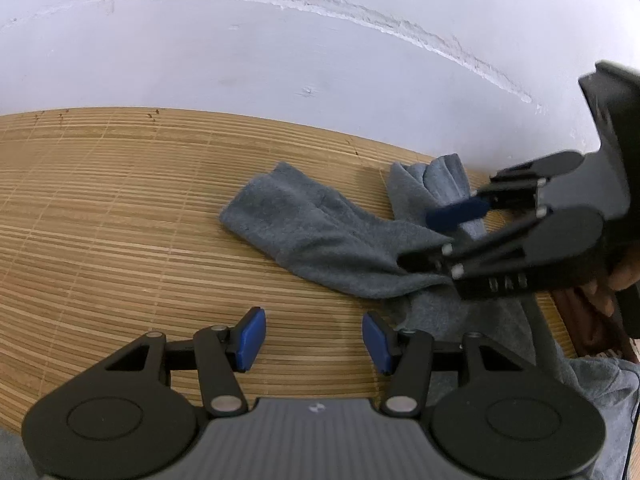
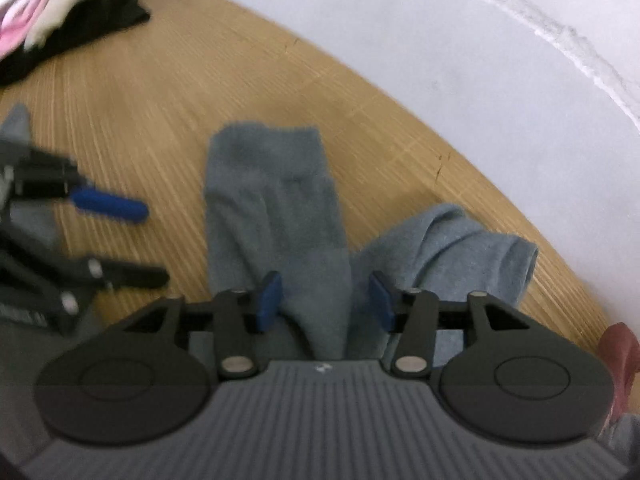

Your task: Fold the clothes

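Observation:
A grey fleece garment (image 1: 320, 236) lies crumpled on the bamboo mat (image 1: 120, 220), one sleeve stretched out to the left and another bunched at the back. My left gripper (image 1: 314, 338) is open and empty, hovering over bare mat just in front of the garment. My right gripper (image 2: 325, 300) is open, its jaws either side of a sleeve of the grey garment (image 2: 276, 208) without closing on it. The right gripper also shows in the left wrist view (image 1: 432, 240), low over the garment. The left gripper shows blurred at the left of the right wrist view (image 2: 132, 240).
A white wall (image 1: 280, 60) rises right behind the mat. A pile of black, white and pink clothes (image 2: 60, 12) lies at the far left of the mat. A dark red object (image 2: 618, 360) sits at the right edge.

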`<move>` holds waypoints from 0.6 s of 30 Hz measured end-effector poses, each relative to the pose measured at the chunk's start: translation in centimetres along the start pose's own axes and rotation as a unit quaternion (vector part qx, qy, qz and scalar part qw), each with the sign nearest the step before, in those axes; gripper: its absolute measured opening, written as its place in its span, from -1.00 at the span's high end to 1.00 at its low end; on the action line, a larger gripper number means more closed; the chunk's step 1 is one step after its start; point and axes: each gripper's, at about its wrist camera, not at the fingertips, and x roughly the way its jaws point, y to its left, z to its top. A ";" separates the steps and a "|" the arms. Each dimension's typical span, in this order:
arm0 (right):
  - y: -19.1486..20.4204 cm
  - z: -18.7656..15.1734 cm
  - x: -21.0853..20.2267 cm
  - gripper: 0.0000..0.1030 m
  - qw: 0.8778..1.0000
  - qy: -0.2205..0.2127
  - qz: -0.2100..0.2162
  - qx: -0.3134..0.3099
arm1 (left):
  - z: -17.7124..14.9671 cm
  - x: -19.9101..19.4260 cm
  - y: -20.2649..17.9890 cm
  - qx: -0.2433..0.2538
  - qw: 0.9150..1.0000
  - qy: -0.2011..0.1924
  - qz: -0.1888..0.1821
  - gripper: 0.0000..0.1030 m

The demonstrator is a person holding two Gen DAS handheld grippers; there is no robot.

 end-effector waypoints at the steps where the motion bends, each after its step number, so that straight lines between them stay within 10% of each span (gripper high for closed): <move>1: 0.1 -0.2 0.1 0.02 1.000 -0.002 0.001 -0.004 | 0.0 0.0 0.0 0.000 1.000 0.000 0.000 -0.08; 11: 2.9 0.1 1.5 0.05 0.990 -0.015 -0.033 -0.133 | -0.2 0.0 -0.4 0.009 1.000 -0.005 0.001 -0.09; 13: 2.5 0.4 1.7 0.53 0.992 -0.007 -0.017 -0.121 | -0.2 0.0 -0.5 0.009 1.000 -0.004 -0.001 -0.09; 18: 2.4 1.0 2.1 0.82 0.995 0.013 0.011 -0.099 | -0.2 -0.1 -0.5 0.005 1.000 -0.005 -0.005 -0.09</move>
